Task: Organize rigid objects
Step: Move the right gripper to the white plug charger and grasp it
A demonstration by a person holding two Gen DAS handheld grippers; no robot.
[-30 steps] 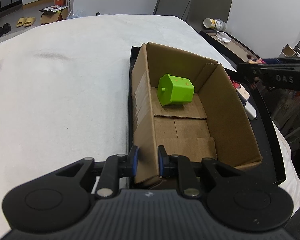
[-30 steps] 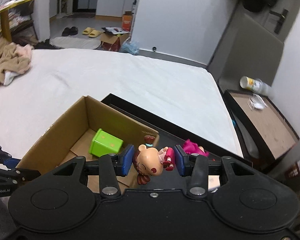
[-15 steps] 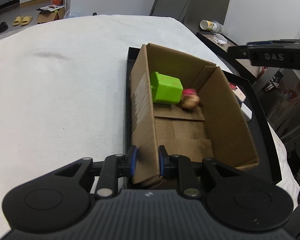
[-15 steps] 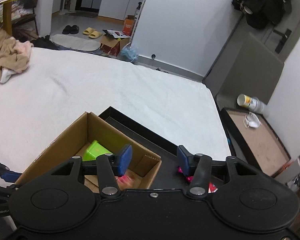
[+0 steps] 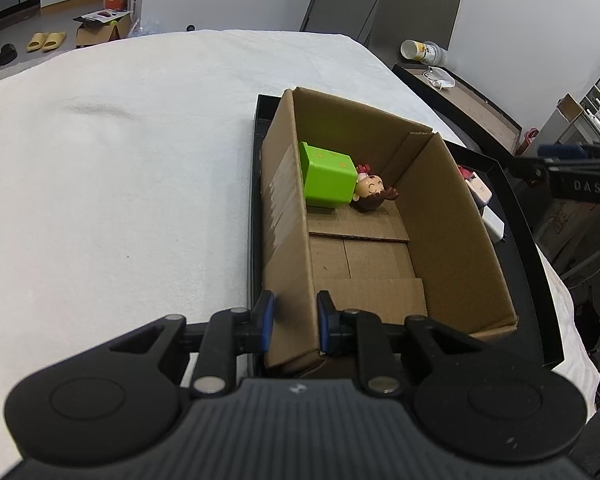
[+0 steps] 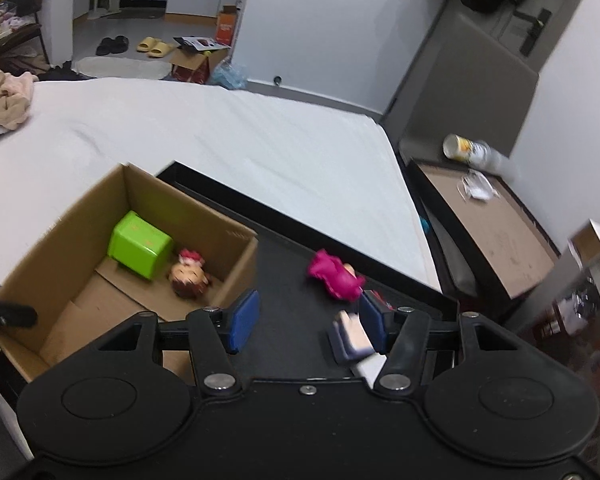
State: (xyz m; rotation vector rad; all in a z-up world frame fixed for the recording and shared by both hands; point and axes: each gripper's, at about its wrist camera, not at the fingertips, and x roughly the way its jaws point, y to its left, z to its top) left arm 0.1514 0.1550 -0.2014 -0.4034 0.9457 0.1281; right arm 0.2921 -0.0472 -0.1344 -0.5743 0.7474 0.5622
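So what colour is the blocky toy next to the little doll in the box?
Bright green block, clearest in the left wrist view.

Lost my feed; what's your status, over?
Left claw shut on cardboard box wall. Right claw open, just released; nothing between pads. Doll in box beside green block. Pink toy on black tray.

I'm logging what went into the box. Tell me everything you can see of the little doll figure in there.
The doll is a small, glossy, plastic-looking figure with a big peach face, closed smiling eyes, brown hair and a red-pink bow. It lies on its side on the floor of the cardboard box, near the far end, its head against the green block. Its body is mostly hidden. No gripper touches it.
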